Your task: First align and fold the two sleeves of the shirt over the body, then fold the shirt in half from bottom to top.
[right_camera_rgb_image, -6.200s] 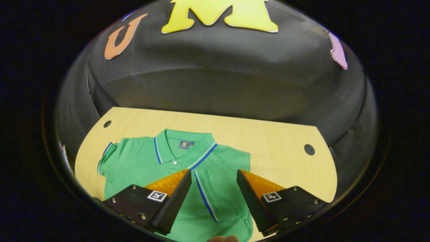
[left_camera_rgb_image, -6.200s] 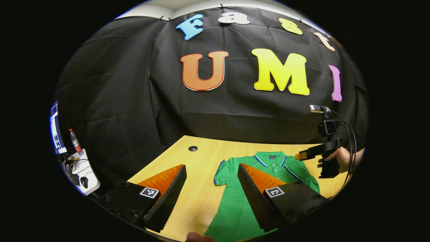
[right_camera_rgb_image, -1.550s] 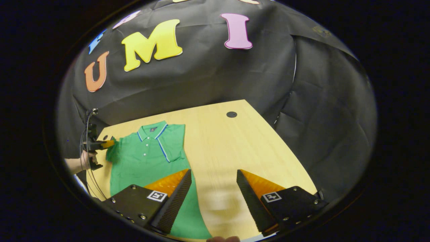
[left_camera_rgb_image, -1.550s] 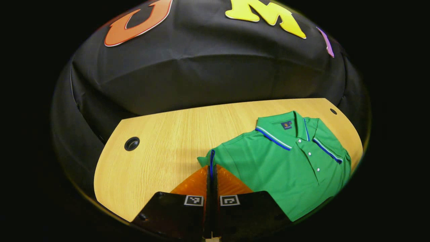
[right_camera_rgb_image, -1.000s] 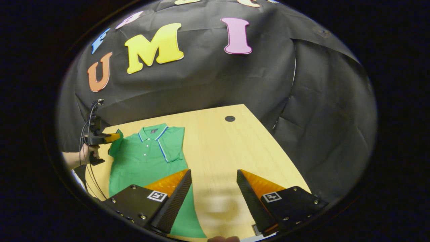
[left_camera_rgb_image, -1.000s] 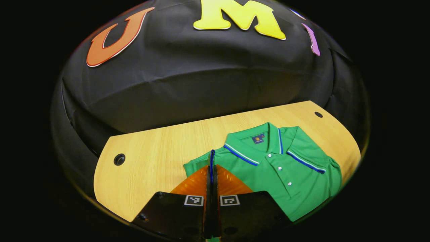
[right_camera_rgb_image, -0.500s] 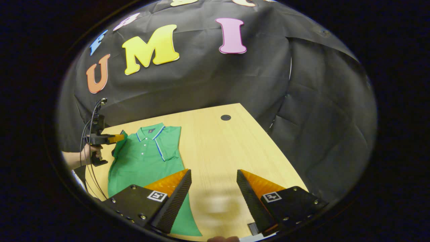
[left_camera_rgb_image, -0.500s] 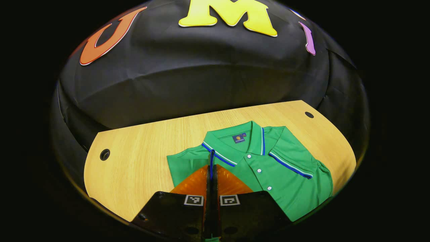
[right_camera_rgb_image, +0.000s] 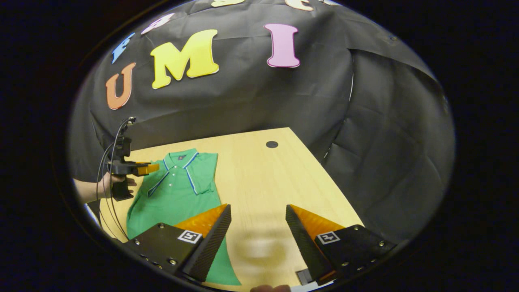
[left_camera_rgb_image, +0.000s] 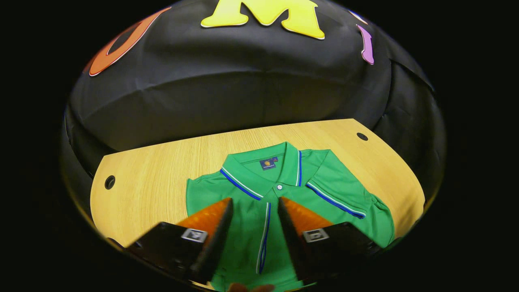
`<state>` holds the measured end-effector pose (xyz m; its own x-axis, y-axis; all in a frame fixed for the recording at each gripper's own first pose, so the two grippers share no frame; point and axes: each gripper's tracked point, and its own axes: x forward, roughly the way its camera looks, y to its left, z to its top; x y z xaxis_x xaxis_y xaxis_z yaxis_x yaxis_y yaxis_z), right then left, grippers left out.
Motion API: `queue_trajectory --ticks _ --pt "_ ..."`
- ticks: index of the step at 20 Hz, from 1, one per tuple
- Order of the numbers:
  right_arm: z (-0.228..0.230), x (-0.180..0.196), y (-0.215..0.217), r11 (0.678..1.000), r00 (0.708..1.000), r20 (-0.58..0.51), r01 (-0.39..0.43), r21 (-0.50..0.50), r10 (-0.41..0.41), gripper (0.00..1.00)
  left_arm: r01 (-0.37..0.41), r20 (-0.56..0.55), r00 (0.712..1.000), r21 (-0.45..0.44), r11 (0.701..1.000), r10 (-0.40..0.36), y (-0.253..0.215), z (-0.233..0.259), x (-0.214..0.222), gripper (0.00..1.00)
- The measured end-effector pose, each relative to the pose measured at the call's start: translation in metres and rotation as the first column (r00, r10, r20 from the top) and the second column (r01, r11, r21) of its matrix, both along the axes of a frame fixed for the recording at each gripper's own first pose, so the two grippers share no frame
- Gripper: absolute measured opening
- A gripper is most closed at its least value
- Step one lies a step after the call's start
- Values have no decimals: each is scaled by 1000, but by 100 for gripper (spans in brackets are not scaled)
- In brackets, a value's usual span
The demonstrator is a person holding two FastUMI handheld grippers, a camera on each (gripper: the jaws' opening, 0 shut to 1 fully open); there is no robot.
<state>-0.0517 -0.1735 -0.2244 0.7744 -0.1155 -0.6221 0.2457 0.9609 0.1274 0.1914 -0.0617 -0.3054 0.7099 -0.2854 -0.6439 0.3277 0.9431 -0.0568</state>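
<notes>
A green polo shirt (left_camera_rgb_image: 324, 194) with blue and white trim lies flat on the wooden table (left_camera_rgb_image: 154, 178), collar toward the wall. Both sleeves lie folded over its body; the left sleeve's striped cuff (left_camera_rgb_image: 263, 235) runs down the chest. My left gripper (left_camera_rgb_image: 253, 202) hovers open just above that sleeve, nothing between its fingers. In the right gripper view the shirt (right_camera_rgb_image: 174, 190) sits at the left, and the left gripper (right_camera_rgb_image: 146, 168) is held by a hand over its near shoulder. My right gripper (right_camera_rgb_image: 257, 211) is open above bare table, right of the shirt's hem.
The table (right_camera_rgb_image: 263, 182) has round cable holes at its far corners (left_camera_rgb_image: 109, 182) (left_camera_rgb_image: 362, 136) (right_camera_rgb_image: 271, 144). Black cloth walls close behind and to the right. Cables (right_camera_rgb_image: 107, 162) hang from the left gripper. A small dark object (right_camera_rgb_image: 302, 277) lies at the table's near edge.
My left gripper carried the left sleeve rightward over the shirt's body, then opened and let it go. The sleeve now lies flat on the chest. My right gripper stayed open over the table.
</notes>
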Motion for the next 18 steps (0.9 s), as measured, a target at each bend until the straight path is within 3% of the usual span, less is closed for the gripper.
queue_trajectory --ticks 1,8,18 --pt "-1 0 2 1000 1000 -2 -3 -3 3 87 -6 0 1000 -1 1000 6 3 4 -3 100" --pt "5 4 27 996 996 8 -84 -34 84 88 -54 43 998 -8 999 54 27 35 -38 100" --pt "15 -3 84 956 956 30 -288 -57 290 88 -107 84 990 -42 993 110 70 100 -164 100"
